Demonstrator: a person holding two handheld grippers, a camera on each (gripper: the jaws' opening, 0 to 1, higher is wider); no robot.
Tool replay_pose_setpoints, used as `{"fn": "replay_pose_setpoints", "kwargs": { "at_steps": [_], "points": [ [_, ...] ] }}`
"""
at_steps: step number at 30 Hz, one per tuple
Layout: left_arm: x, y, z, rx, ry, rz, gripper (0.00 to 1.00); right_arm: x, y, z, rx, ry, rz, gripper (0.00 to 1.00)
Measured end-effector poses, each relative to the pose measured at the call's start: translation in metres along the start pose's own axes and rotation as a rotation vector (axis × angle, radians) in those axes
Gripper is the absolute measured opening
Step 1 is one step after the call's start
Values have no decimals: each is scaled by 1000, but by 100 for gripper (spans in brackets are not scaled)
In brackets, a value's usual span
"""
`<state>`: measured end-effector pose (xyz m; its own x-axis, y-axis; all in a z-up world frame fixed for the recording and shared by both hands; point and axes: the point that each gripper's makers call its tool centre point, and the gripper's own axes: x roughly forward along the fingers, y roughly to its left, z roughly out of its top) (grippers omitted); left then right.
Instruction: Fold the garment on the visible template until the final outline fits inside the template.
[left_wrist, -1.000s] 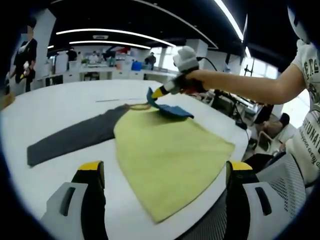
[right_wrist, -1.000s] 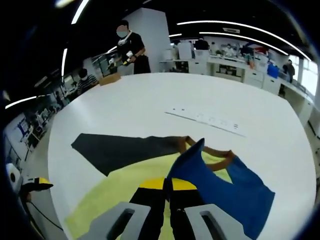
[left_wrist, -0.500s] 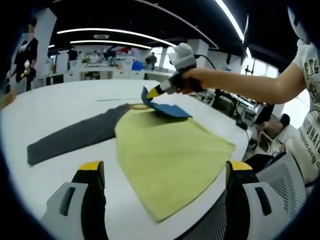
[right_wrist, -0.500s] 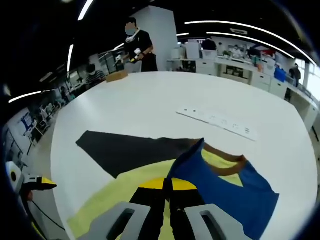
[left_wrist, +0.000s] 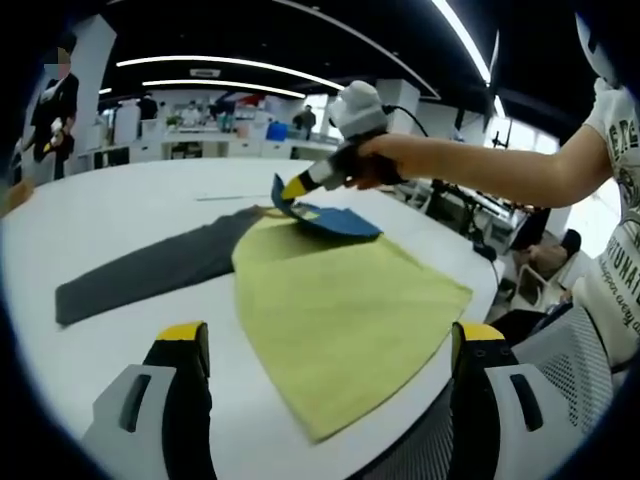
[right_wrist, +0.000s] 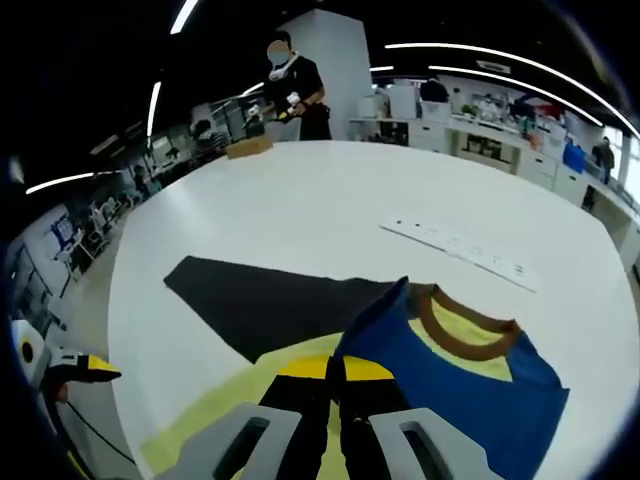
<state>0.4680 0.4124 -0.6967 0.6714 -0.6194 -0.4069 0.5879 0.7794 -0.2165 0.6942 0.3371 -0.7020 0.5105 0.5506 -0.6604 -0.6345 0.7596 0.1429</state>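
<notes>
While our right gripper (right_wrist: 335, 385) clamps the blue sleeve (right_wrist: 455, 385) over the garment's collar (right_wrist: 465, 320), our left gripper (left_wrist: 320, 350) waits agape; slipping cloth could crumple.

blue sleeve (right_wrist: 450, 375): its lower part runs out past the bottom edge of the right gripper view
template: cannot tell it apart on the worktop (left_wrist: 110, 215)
white strip (right_wrist: 460, 250): its markings are too small to read
yellow shirt (left_wrist: 335, 310): near corner is cut off by the worktop's edge

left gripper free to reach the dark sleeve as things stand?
Probably yes: the left gripper is open and empty, and the dark sleeve lies flat ahead of it with bare table around, nothing between.
</notes>
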Motion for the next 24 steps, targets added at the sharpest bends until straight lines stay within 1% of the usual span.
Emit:
{"fn": "replay_pose_setpoints", "kwargs": {
  "at_steps": [4,8,14,16,17,19,23,24],
  "points": [
    [-3,3,-1,-2,2,9,98,5,9,-1,-17,7,14,0],
    [-4,4,-1,-4,1,13,98,9,12,-5,-21,13,15,0],
    [-5,4,-2,-6,1,16,98,18,15,-16,-43,38,17,0],
    [-5,4,-3,-5,3,17,98,21,14,-19,-12,36,13,0],
    [-5,4,-3,-5,3,17,98,23,13,-18,19,23,14,0],
    [-5,4,-3,-4,4,17,98,27,15,-20,60,18,26,0],
    [-3,3,-2,4,5,13,98,33,19,-27,67,22,40,0],
    [-3,3,-2,5,4,11,98,34,23,-28,82,18,58,0]
  ]
}}
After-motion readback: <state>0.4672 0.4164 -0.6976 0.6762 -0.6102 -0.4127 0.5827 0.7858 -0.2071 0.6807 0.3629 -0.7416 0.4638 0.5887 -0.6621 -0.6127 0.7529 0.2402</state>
